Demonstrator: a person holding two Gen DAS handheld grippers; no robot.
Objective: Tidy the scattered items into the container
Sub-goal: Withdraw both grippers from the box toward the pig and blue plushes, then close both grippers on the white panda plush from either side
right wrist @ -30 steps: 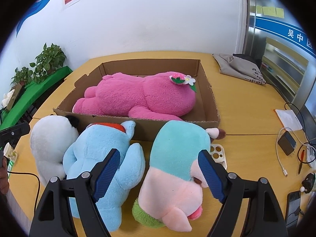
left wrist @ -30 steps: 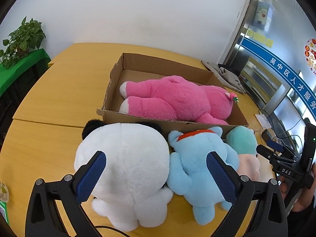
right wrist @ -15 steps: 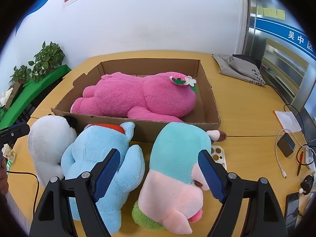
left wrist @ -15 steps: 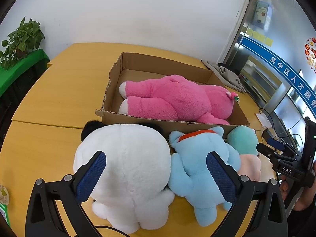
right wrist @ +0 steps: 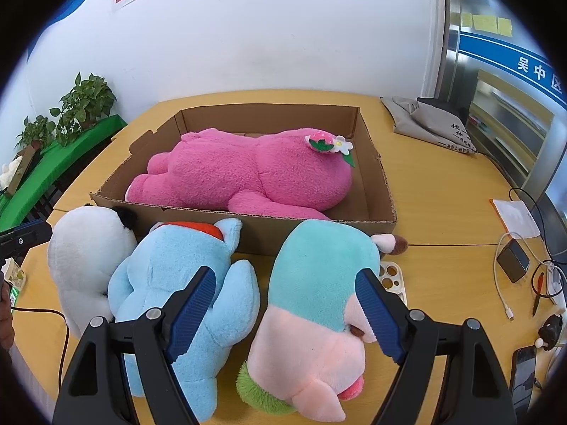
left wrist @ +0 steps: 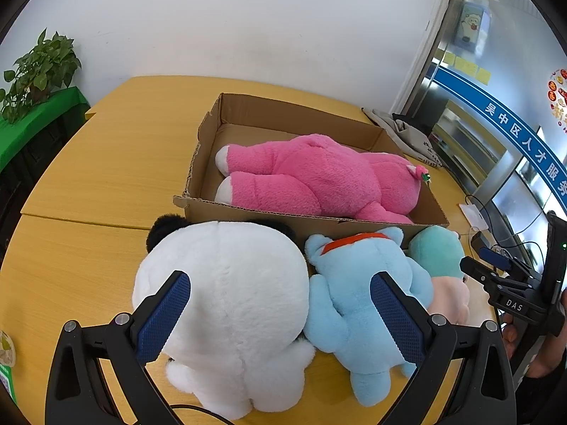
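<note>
A cardboard box (left wrist: 248, 212) (right wrist: 381, 180) on the yellow table holds a pink plush (left wrist: 319, 184) (right wrist: 248, 173) lying on its side. Three plush toys lie in a row against the box's near wall: a white one with black ears (left wrist: 226, 301) (right wrist: 85, 262), a light blue one with a red collar (left wrist: 358, 297) (right wrist: 177, 283), and a teal-and-pink one (left wrist: 439, 265) (right wrist: 315, 304). My left gripper (left wrist: 280, 315) is open above the white and blue toys. My right gripper (right wrist: 283, 308) is open above the teal-and-pink toy, touching nothing.
A grey cloth bag (right wrist: 428, 124) lies at the back right. A small paint palette (right wrist: 391, 279), cables, a charger (right wrist: 514, 255) and a phone (right wrist: 524, 372) lie on the right. Potted plants (right wrist: 85, 106) stand on a green shelf to the left.
Both views have shifted very slightly. The toys, the box and both open grippers stand as before.
</note>
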